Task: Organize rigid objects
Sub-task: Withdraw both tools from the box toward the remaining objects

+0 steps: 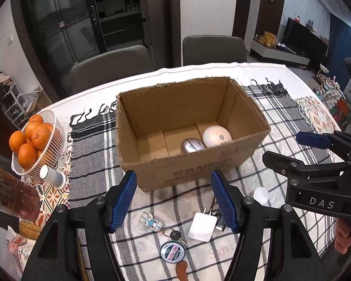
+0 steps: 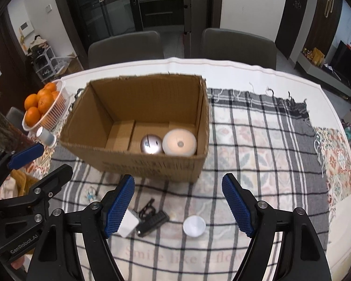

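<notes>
Dining room, dim: two grey chairs [image 2: 238,44] at the far edge of the counter [image 2: 234,70], dark glass cabinet behind. Plaid cloth [image 2: 257,140] covers most of the counter.

Cardboard box [image 1: 194,164], open-topped, stands on the cloth at centre. Inside it, against the near wall: silver ball [image 2: 151,144] and white dome [image 2: 179,142], side by side and touching or nearly so; the dome is on the right.

Loose items on the cloth, nearer than the box:
- white charger [image 1: 202,226], prongs pointing toward the box;
- dark clip-like item [image 2: 152,222] just right of the charger, identity unclear;
- white cap [image 2: 194,226], right of that, apart from it;
- small figurine [image 1: 152,222] on a keyring, left of the charger;
- round badge [image 1: 173,252] and a brown tag [image 1: 182,270] below the figurine.

Off the cloth, at left: white basket [image 1: 56,138] of oranges [image 1: 41,135], with a small white-capped bottle [image 1: 52,175] lying beside its base.

Left hand-held gripper [image 1: 173,201]: fingers spread wide, nothing between them, held above the charger and figurine, short of the box.

Right hand-held gripper [image 2: 177,203]: fingers also spread wide, nothing held, above the cap and the dark item. From the left wrist view it appears at the right edge, level with the box's near right corner.
</notes>
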### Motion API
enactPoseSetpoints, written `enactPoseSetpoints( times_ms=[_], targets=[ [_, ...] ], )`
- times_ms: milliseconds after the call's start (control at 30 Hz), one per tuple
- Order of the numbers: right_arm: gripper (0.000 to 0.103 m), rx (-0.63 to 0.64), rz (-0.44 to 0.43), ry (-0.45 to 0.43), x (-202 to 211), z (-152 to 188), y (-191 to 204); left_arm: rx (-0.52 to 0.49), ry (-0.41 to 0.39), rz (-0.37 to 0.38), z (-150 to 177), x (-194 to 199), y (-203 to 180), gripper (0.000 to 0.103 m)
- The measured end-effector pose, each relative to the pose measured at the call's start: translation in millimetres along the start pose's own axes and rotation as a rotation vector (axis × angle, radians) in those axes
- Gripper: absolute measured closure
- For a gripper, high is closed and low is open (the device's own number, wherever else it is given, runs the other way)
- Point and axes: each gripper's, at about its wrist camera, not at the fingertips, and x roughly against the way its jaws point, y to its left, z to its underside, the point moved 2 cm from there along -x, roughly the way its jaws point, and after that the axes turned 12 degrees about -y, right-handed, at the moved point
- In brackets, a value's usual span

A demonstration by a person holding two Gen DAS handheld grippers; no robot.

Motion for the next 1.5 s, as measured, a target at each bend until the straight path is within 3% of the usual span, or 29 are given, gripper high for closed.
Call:
enactPoseSetpoints(
  times_ms=[867, 1500],
  targets=[
    [0.025, -0.022, 0.003, 0.153, -18, 67, -13, -0.104, 0.17, 0.064, 55, -23, -32, 0.038],
    [0.025, -0.041, 0.007, 0.228, -43, 94, -17, -0.16, 0.31, 0.099, 91, -55, -44, 0.038]
  ],
)
